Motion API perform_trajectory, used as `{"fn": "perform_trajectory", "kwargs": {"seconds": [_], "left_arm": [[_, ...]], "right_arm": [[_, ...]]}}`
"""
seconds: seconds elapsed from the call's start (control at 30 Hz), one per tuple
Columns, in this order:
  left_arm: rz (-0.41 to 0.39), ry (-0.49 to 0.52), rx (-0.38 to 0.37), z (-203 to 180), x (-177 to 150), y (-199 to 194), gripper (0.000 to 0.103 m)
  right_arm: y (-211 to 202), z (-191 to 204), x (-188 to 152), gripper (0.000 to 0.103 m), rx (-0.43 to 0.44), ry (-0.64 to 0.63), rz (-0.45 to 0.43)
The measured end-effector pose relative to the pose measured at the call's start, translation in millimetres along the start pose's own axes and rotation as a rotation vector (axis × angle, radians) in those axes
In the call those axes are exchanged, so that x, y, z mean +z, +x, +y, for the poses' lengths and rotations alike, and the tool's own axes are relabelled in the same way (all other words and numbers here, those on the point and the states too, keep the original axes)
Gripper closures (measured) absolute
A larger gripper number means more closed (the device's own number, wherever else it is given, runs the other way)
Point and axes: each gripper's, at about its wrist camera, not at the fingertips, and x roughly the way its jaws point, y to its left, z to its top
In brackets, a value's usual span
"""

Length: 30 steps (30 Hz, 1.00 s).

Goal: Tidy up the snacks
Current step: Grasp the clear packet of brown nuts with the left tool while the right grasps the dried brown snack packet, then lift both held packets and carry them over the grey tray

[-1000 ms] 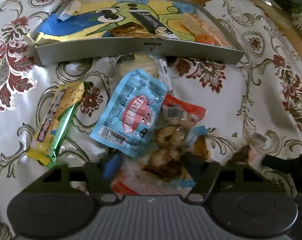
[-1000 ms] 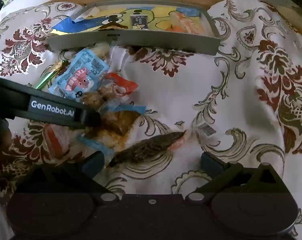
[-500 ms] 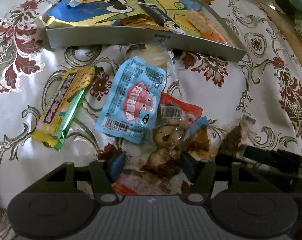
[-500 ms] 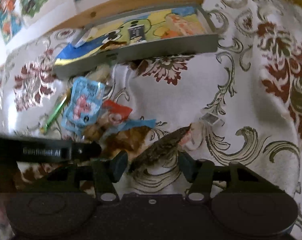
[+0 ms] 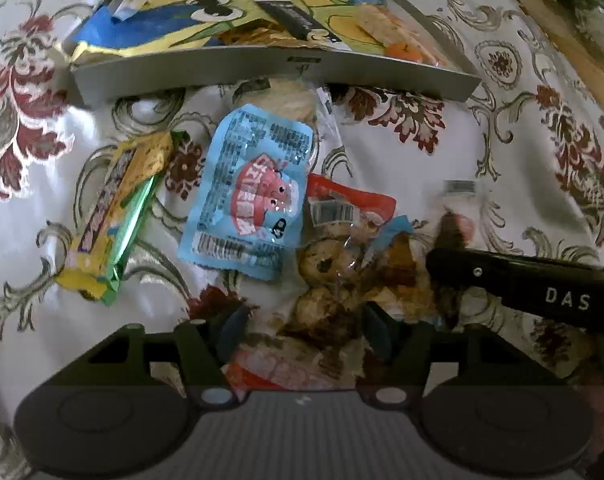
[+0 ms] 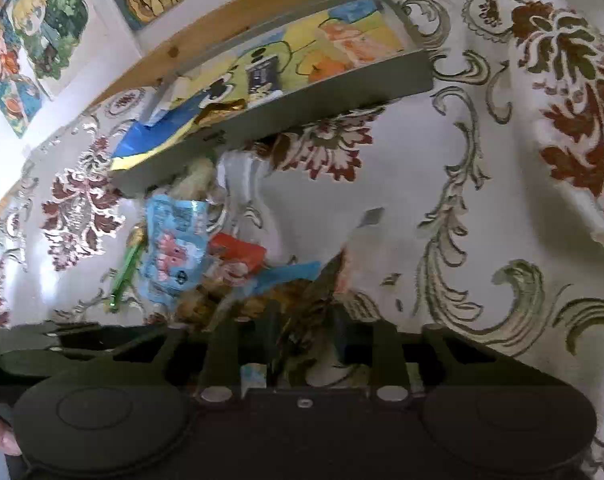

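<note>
While pinching the dark snack packet (image 6: 302,320) at six o'clock, lift right gripper (image 6: 302,340) clear, carry to tray (image 6: 322,96) at twelve; keep left gripper (image 5: 302,332) spread over the pile.

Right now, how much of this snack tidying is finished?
A good part is left. The grey tray already holds a few snacks, including a dark bar. In hand: the right gripper has its jaws closed around a dark brown packet. The left gripper sits open over a brown snack bag. A blue packet and a yellow bar wait on the cloth.
</note>
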Motion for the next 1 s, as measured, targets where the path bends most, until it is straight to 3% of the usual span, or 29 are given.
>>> {"fn": "perform_trajectory", "kwargs": {"seconds": [0.2, 0.37, 0.6, 1.0], "left_arm": [[0.032, -0.070, -0.066, 6, -1, -1, 0.041], [0.040, -0.028, -0.034, 0, -2, 4, 0.040], [0.035, -0.054, -0.021, -5, -7, -2, 0.059], [0.005, -0.066, -0.001, -23, -17, -32, 0.074]], "right_arm": [[8, 6, 4, 0.079, 0.043, -0.015, 0.017], [10, 6, 3, 0.080, 0.054, -0.006, 0.025], [2, 9, 4, 0.086, 0.030, -0.016, 0.010], [-25, 19, -4, 0.086, 0.017, -0.079, -0.004]]}}
